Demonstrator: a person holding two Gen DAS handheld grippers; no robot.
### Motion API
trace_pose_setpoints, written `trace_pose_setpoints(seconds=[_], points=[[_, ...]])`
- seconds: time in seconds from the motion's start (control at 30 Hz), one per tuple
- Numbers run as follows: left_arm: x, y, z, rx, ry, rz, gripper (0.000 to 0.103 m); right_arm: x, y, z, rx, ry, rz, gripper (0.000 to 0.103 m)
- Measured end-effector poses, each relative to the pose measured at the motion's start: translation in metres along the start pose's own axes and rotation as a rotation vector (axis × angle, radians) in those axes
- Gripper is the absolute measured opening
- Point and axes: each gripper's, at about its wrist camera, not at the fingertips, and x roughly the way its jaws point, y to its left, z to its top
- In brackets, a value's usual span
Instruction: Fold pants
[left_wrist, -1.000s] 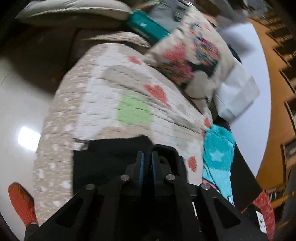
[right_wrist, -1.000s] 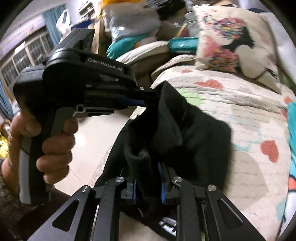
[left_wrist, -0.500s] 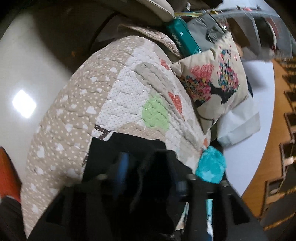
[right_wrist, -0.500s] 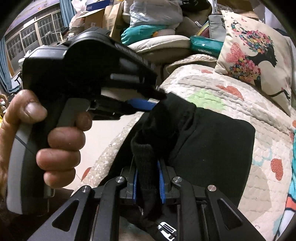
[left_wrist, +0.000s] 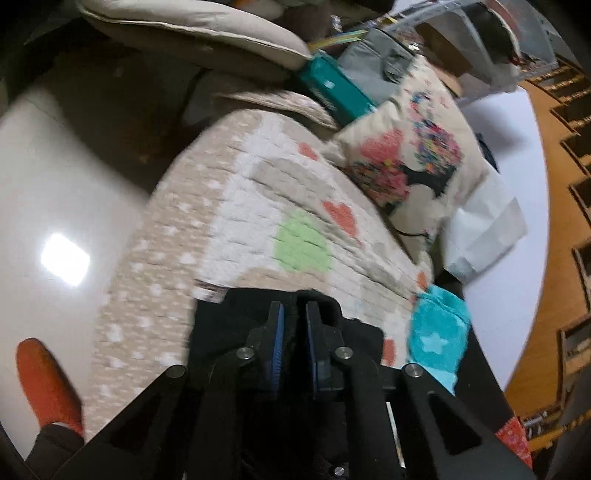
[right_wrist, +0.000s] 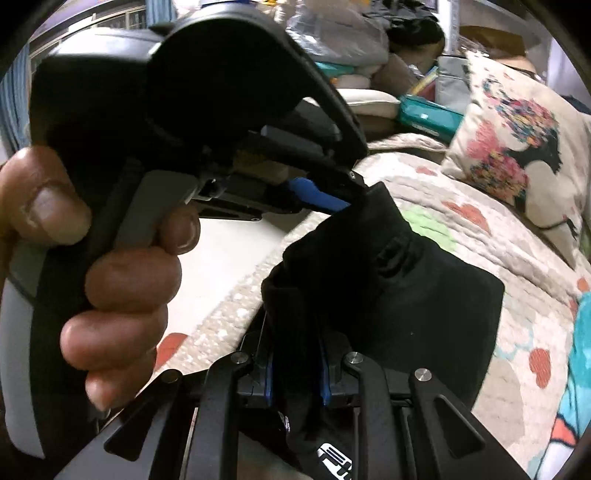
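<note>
The quilted cover (left_wrist: 258, 206) was puffy and stitched in rows, beige with small white dots at its edge and white further in, patched with coral hearts and a round green spot. A square printed cushion (right_wrist: 517, 147) with a bright floral figure leaned at its far side, and a fuzzy teal cloth with a pale star (left_wrist: 436, 336) lay at the cover's near right corner. The floor (left_wrist: 55, 184) beside it was glossy and pale, throwing back a rectangle of light.

The black pants (right_wrist: 424, 295) were matte, soft and thick, bunched into a dark mound near the cover's floor-side edge, with a ribbed hem or band showing where the fabric was lifted. One part lay flat on the quilt; another rose in a peak.

The left claw (left_wrist: 294, 317) was closing, its blue-lined fingers nearly together with a black fold of the pants between them. In the right wrist view it pinched the raised peak of cloth, its handle wrapped by a hand (right_wrist: 122, 280) with the forefinger on the grey trigger. The right claw (right_wrist: 295, 354) pointed downward and was pressed on a thick roll of the same fabric, which filled the gap between its pads.
</note>
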Motion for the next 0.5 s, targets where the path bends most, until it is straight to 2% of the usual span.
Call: trace_pose_setpoints(seconds=[0.1, 0.17, 0.2, 0.27, 0.37, 0.5], points=[[0.006, 0.022, 0.002, -0.04, 0.018, 0.14, 0.011, 0.02, 0.01, -0.003, -0.017, 0.038, 0.031, 0.022], [0.01, 0.04, 0.001, -0.084, 0.043, 0.218, 0.011, 0.035, 0.013, -0.01, -0.034, 0.082, 0.046, 0.031], [0.009, 0.047, 0.001, -0.107, 0.048, 0.226, 0.011, 0.036, 0.012, -0.013, -0.031, 0.09, 0.052, 0.033], [0.0, 0.057, 0.001, -0.159, 0.031, 0.204, 0.011, 0.026, 0.004, -0.013, -0.004, 0.082, 0.083, 0.048], [-0.02, 0.059, 0.002, -0.184, -0.037, 0.183, 0.011, -0.013, -0.02, -0.011, 0.05, 0.016, 0.095, 0.059], [-0.036, 0.037, -0.001, -0.123, -0.121, 0.136, 0.014, -0.049, -0.063, -0.008, 0.113, -0.053, 0.013, 0.06]])
